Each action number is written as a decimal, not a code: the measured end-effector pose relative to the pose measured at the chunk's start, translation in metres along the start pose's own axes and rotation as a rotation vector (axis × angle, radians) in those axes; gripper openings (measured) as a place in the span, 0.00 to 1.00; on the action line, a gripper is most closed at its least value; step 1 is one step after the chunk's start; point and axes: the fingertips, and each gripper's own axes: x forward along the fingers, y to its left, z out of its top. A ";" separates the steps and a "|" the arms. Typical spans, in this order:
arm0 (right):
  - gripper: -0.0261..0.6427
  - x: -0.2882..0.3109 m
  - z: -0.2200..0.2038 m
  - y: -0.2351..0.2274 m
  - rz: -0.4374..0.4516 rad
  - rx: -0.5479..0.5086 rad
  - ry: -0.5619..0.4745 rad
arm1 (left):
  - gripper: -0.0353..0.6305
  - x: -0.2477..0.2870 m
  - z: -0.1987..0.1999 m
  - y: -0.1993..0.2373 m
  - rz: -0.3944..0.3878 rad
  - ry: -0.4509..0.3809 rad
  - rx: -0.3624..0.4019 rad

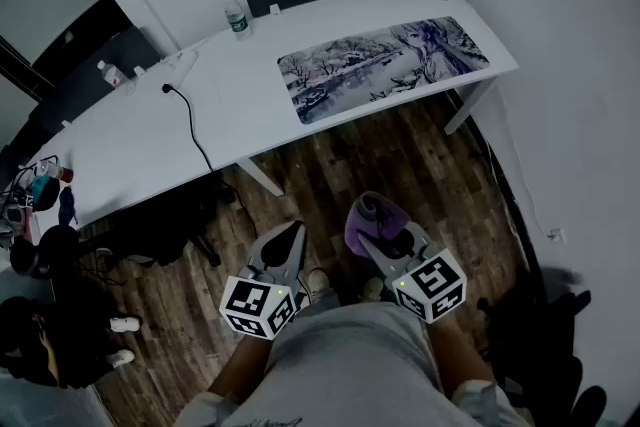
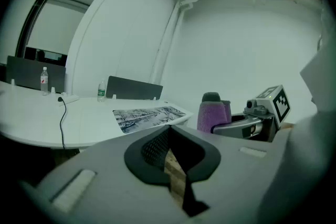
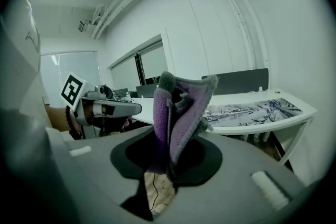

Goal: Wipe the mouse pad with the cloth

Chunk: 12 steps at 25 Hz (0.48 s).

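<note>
Right gripper (image 3: 169, 164), purple cloth (image 3: 181, 107) between its jaws

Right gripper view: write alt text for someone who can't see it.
The right gripper is shut on a folded purple cloth that stands up between its jaws. Behind it, a white desk carries a long printed mouse pad. The left gripper shows at the left, held in a hand.
</note>
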 end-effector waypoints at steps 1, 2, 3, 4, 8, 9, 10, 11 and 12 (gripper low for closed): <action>0.19 0.000 0.000 0.001 0.003 -0.008 0.006 | 0.08 -0.002 -0.001 0.000 0.001 0.003 0.000; 0.19 0.000 0.000 0.002 0.005 -0.014 0.011 | 0.08 -0.003 -0.002 0.001 0.003 0.005 0.000; 0.19 0.000 0.000 0.003 0.006 -0.016 0.013 | 0.08 -0.005 -0.002 0.002 0.005 0.006 -0.001; 0.19 0.001 0.000 0.003 0.006 -0.013 0.013 | 0.08 -0.005 -0.002 0.004 0.007 0.006 -0.002; 0.19 0.009 -0.005 0.000 -0.003 0.012 0.022 | 0.08 -0.005 -0.001 0.010 0.005 0.002 -0.009; 0.19 0.012 -0.007 0.000 -0.004 0.020 0.028 | 0.08 -0.006 -0.003 0.011 0.003 0.005 -0.008; 0.19 0.016 -0.008 0.000 -0.004 0.025 0.033 | 0.08 -0.007 -0.004 0.013 0.001 0.010 -0.008; 0.19 0.019 -0.009 0.001 -0.005 0.028 0.035 | 0.07 -0.007 -0.006 0.015 -0.001 0.016 -0.008; 0.19 0.022 -0.008 0.002 -0.006 0.031 0.035 | 0.07 -0.007 -0.007 0.017 -0.002 0.020 -0.009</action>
